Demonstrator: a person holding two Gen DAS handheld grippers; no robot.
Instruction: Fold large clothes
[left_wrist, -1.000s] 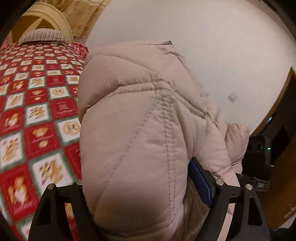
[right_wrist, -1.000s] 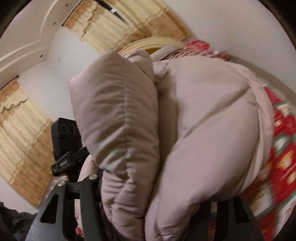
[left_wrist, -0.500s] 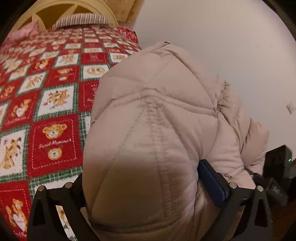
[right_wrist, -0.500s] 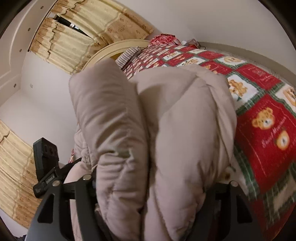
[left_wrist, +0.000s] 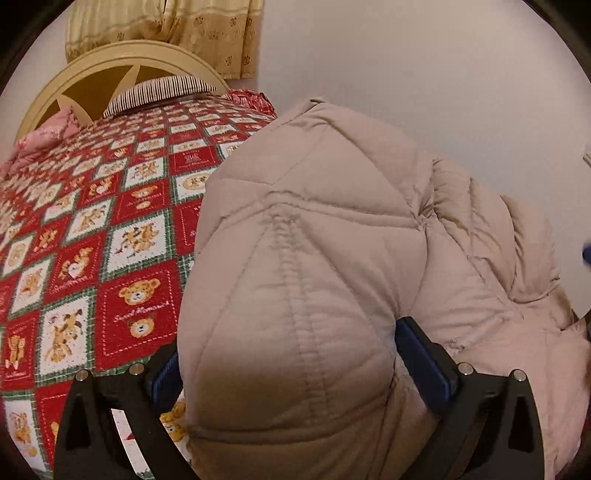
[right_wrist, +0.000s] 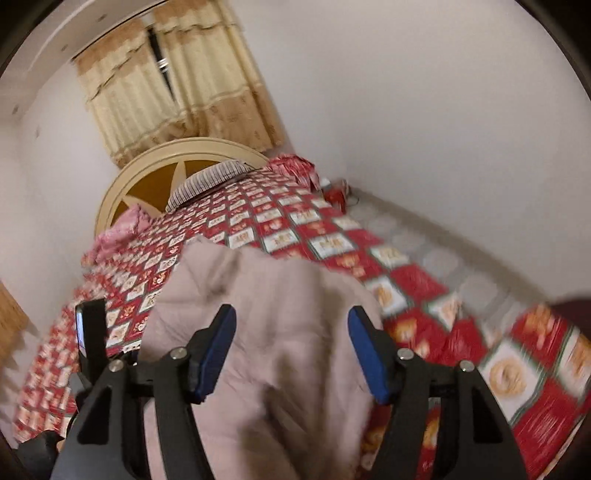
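A puffy beige quilted jacket (left_wrist: 332, 266) lies bunched on the bed's near end. My left gripper (left_wrist: 288, 354) stands wide around a thick fold of it, blue pads (left_wrist: 421, 358) pressed against the padding on both sides. In the right wrist view the jacket (right_wrist: 266, 332) lies below and beyond my right gripper (right_wrist: 291, 347), whose blue pads (right_wrist: 218, 350) stand apart with nothing pinched between them. The left gripper's body (right_wrist: 88, 332) shows at the left edge of that view.
The bed carries a red, white and green teddy-bear quilt (left_wrist: 92, 236) (right_wrist: 295, 221). A striped pillow (left_wrist: 159, 92) and a pink cloth (left_wrist: 44, 136) lie by the cream headboard (right_wrist: 155, 173). A white wall runs along the bed's right side; curtains (right_wrist: 177, 88) hang behind.
The right gripper has opened and let go of the jacket, which has dropped onto the bed. Both views have tilted down towards the bed. The left gripper still holds its fold.
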